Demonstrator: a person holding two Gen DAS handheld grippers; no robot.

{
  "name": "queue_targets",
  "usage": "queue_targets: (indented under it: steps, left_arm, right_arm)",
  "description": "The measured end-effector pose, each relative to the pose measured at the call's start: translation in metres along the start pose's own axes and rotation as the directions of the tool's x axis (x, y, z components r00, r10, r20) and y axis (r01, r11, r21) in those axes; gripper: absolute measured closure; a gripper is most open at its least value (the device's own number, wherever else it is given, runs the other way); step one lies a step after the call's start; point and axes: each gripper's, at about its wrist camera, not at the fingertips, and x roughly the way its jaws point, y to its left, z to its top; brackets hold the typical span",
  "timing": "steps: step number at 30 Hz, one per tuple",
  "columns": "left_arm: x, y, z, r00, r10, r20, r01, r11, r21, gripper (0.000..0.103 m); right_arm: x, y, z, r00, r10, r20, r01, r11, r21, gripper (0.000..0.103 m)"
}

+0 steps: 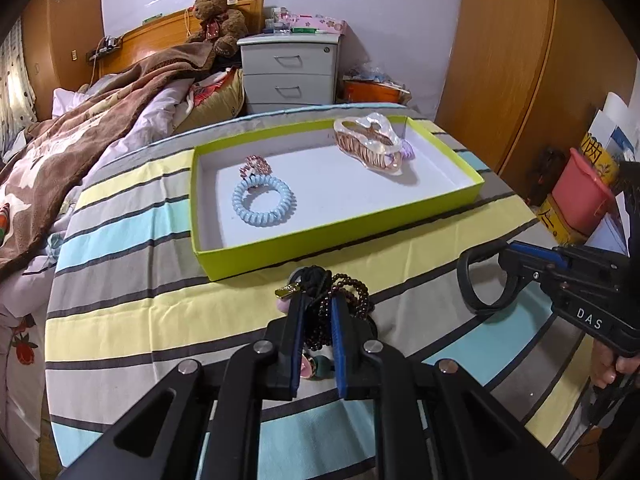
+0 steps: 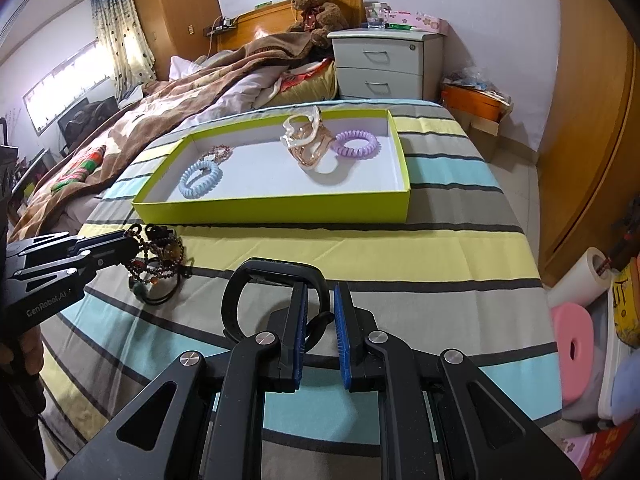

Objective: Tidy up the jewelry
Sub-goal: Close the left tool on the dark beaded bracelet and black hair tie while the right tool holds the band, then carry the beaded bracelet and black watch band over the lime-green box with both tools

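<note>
Between the left claw's [image 1: 316,300] blue pads sits a tangle of dark bead strings [image 1: 352,296] and a black hair tie with a gold tag [image 1: 287,290]; the jaws are pinched narrow on the bundle. More of the same heap trails below the fingers, with a green bead and something pink showing. From the right wrist view the bundle [image 2: 160,260] hangs at that claw's tip, its lower loops on the striped sheet [image 2: 440,248].

Right claw [image 2: 320,300]: jaws narrow, clamped on a black band [image 2: 256,276] that loops out ahead and to the left of the fingers. In the left wrist view this claw [image 1: 508,258] comes in from the right, the band [image 1: 466,280] curving off its tip, a hand [image 1: 610,364] on the grip.

Just ahead of both claws lies a lime-green tray [image 2: 280,212] with a white floor, resting on the sheet. Inside, far left: a pale blue coil hair tie [image 1: 264,199], touching a small pink sparkly piece [image 1: 256,166] behind it. Toward the far right: a large clear-and-pink hair claw clip [image 1: 370,144], with a purple coil tie [image 2: 356,144] just beside it on the right.

Beyond the tray: a rumpled brown blanket [image 1: 80,140] to the left, a teddy bear [image 1: 218,14] against a wooden headboard, a white drawer unit [image 1: 290,68] straight ahead.
</note>
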Motion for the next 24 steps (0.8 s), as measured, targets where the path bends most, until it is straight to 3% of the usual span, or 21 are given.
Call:
queue_targets:
  steps: [10, 13, 24]
  left_arm:
    - [-0.023, 0.003, 0.007, 0.998, -0.045, 0.053, 0.047, 0.998, -0.029, 0.090]
    - [-0.030, 0.004, 0.009, 0.993, -0.102, 0.061, 0.105, 0.993, -0.048, 0.090]
    - [-0.043, 0.008, 0.011, 0.988, -0.124, 0.087, 0.130, 0.989, -0.076, 0.090]
  right_arm:
    - [-0.017, 0.003, 0.004, 0.999, -0.004, 0.036, 0.004, 1.000, -0.003, 0.089]
    - [-0.020, 0.001, 0.004, 0.999, -0.008, 0.044, 0.007, 1.000, 0.003, 0.089]
    - [-0.030, -0.001, 0.005, 0.998, -0.007, 0.069, 0.006, 1.000, 0.014, 0.094]
